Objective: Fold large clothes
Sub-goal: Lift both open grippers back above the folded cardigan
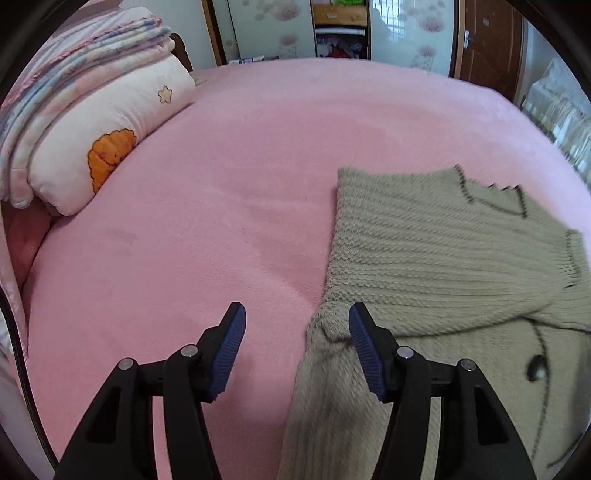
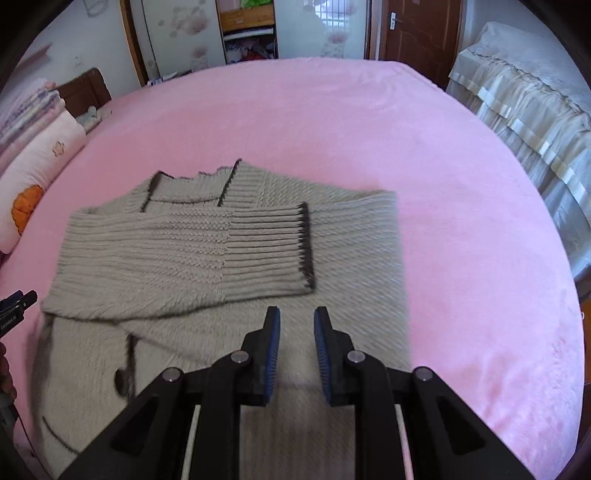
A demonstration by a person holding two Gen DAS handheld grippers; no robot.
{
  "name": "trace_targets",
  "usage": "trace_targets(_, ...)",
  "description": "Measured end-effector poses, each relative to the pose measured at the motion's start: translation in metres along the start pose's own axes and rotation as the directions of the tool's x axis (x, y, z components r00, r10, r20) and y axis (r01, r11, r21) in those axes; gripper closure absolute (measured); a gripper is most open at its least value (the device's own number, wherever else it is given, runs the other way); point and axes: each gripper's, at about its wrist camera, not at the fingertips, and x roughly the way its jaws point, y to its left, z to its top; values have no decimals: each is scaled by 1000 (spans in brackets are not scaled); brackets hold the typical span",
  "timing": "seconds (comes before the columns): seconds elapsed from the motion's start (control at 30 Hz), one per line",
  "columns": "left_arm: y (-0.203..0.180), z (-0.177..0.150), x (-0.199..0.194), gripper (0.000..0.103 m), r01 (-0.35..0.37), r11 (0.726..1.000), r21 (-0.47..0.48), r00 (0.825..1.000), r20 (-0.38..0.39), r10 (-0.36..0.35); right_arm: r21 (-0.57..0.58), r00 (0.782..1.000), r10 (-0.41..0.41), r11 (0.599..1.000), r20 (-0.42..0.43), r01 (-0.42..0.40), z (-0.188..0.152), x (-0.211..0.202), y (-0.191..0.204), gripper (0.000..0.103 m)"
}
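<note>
A bed under a pink blanket fills both views. Across it lies a beige knit cardigan, taking up the lower left and middle of the right wrist view and the lower right of the left wrist view. One sleeve is folded across the chest, its ribbed, dark-edged cuff ending right of centre. A dark button shows low on the front, blurred.

At the upper left of both views sits a stack of folded quilts on a white pillow with an orange flower. A wardrobe and a brown door stand behind the bed, and a grey-covered piece of furniture at the right edge.

The left gripper has its fingers standing well apart with nothing pinched; the right-hand pad lies against a bunched fold at the cardigan's left edge, the other over bare blanket. The right gripper hangs above the cardigan's lower part, its fingers close together with a narrow gap showing, and no cloth between them.
</note>
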Motion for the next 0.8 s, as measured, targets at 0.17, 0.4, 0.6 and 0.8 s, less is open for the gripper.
trace_targets(0.17,7,-8,-92,18,69,997,-16,993,95,-67,29,996,35,999,78,-38,-25,-91,-11,84)
trace_targets(0.4,-13,-39,-225,3,138,988,68,956,250,-151,-7,975,65,998,210,-64,-58,-211,5,61)
trace_targets(0.6,-22,-75,-315,1,203,974,101,905,360,-226,-69,939,119,992,324,-102,-91,-305,25,48)
trace_targets(0.8,-19,-124,-373,1,275,956,104,841,455,-292,-133,898,141,987,416,-93,-131,-374,40,38)
